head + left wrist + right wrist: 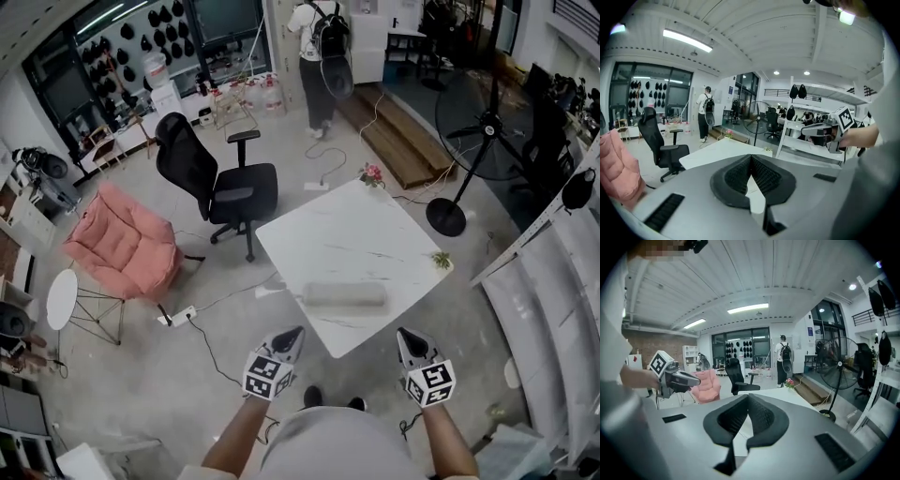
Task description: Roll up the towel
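The grey towel (344, 296) lies rolled into a tube near the front edge of the white square table (375, 234). Both grippers hang in front of that edge, short of the table and apart from the towel. My left gripper (296, 332) is shut with nothing between its jaws, which meet in its own view (751, 157). My right gripper (403, 335) is also shut and empty (748, 397). Each gripper view shows the other gripper off to the side, the right one (824, 134) and the left one (680, 379). Neither gripper view shows the towel.
A black office chair (214, 178) stands left of the table, with a pink cushioned seat (127, 244) and a small round side table (61, 298) further left. A standing fan (483, 131) and white shelving (553, 281) are at the right. A power strip (178, 317) lies on the floor. A person (319, 56) walks at the back.
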`<state>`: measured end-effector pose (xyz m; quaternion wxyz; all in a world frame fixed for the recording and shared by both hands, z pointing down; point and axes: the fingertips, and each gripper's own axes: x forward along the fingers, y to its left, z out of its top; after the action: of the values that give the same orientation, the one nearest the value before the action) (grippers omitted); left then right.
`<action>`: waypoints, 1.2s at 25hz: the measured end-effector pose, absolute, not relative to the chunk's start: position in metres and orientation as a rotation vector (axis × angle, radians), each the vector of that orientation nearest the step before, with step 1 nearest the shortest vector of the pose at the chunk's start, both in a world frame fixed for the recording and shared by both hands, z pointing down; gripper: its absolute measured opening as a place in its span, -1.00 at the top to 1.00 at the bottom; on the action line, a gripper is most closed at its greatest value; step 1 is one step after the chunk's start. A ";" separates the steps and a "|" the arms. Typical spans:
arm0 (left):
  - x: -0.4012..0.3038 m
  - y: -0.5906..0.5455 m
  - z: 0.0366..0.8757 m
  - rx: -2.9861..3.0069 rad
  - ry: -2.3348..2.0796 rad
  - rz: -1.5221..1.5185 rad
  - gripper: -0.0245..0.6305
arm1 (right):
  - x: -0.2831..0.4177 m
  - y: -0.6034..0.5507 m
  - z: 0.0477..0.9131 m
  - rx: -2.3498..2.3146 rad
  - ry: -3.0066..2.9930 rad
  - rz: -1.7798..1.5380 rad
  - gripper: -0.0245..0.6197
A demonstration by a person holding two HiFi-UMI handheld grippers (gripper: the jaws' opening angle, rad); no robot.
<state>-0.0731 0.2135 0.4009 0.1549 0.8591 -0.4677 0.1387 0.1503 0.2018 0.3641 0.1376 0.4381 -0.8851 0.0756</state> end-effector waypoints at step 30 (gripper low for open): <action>-0.056 0.237 0.374 2.487 -1.363 0.301 0.87 | 0.168 0.220 0.341 1.231 -2.612 0.142 0.89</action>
<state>-0.0562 0.2371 0.3741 0.1440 0.8629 -0.4730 0.1046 0.1676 0.2202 0.3406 0.1250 0.4226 -0.8963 0.0488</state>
